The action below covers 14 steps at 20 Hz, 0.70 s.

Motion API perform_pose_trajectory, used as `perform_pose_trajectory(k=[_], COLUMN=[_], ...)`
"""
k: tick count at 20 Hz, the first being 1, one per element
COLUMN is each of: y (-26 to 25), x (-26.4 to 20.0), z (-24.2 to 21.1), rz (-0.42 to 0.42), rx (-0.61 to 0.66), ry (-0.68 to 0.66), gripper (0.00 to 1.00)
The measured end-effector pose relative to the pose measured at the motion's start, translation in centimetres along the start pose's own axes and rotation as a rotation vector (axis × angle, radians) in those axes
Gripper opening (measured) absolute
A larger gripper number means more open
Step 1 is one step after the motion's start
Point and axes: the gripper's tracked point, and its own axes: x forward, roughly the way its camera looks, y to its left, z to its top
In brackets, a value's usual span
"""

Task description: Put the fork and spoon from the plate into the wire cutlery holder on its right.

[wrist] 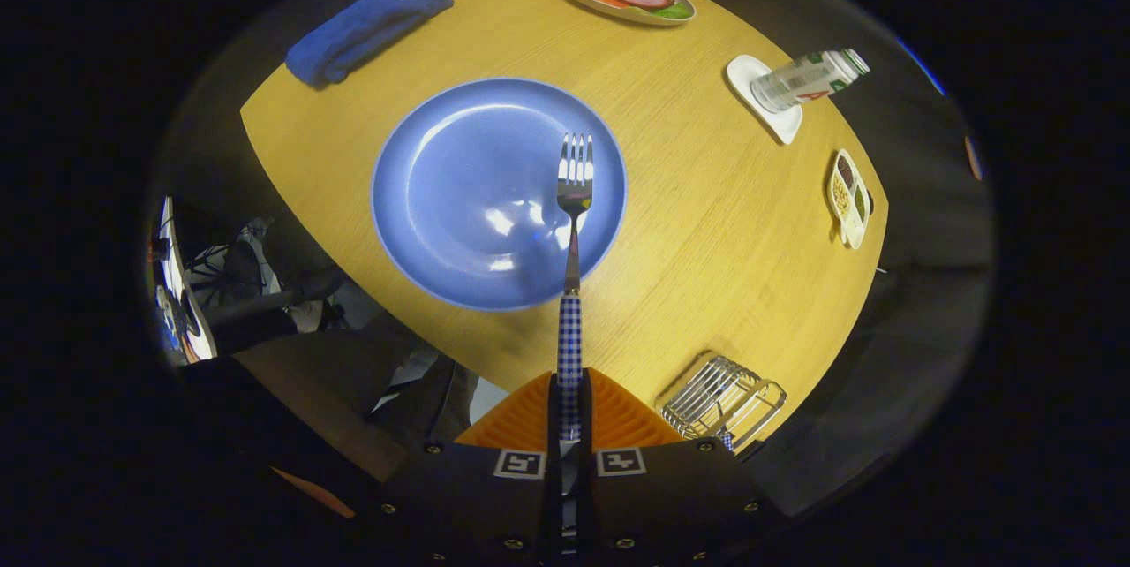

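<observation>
Your claw (570, 399) is closed on the checked handle of the fork (572, 223), both fingers pressing the handle near its end, so that the long metal shaft and tines project well ahead of the fingers and hang above the near right part of the blue plate (441, 187). The plate carries nothing else that can be seen; no spoon lies on it. The wire cutlery holder (722, 397) stands near the front edge of the desk (706, 223), just to the right of the fingers, and a scrap of checked pattern at its base suggests a handle already inside, though this is too small to confirm.

Risks, as judged from this position: the grip sits far back on the handle, so a quick swing could let the fork pivot or slip between the fingers; the projecting tines could catch the holder's wires or tip the light holder if you approach low; and the holder is close to the desk's edge, so a sideways shove could push it off.

Open room: the bare desk between plate and holder is free. The bottle (808, 79) on its coaster and the small divided dish (848, 199) stand well apart, beyond the path.
</observation>
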Motion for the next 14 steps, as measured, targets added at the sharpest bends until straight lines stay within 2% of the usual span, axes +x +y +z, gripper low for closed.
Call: perform_pose_trajectory(k=[2,8,12,14], y=[-0.8,-6.5,-10.9,-14.2], x=[-1.1,-5.6,-8.6,-10.1], z=[-2.8,-11.9,-16.8,-18.4], rz=[0.013,-0.048,-0.119,-0.185], rx=[0.025,0.083,0.071,0.031], ry=[0.032,0.147,0.241,0.298], gripper=[0.07,0.07,0.07,0.07])
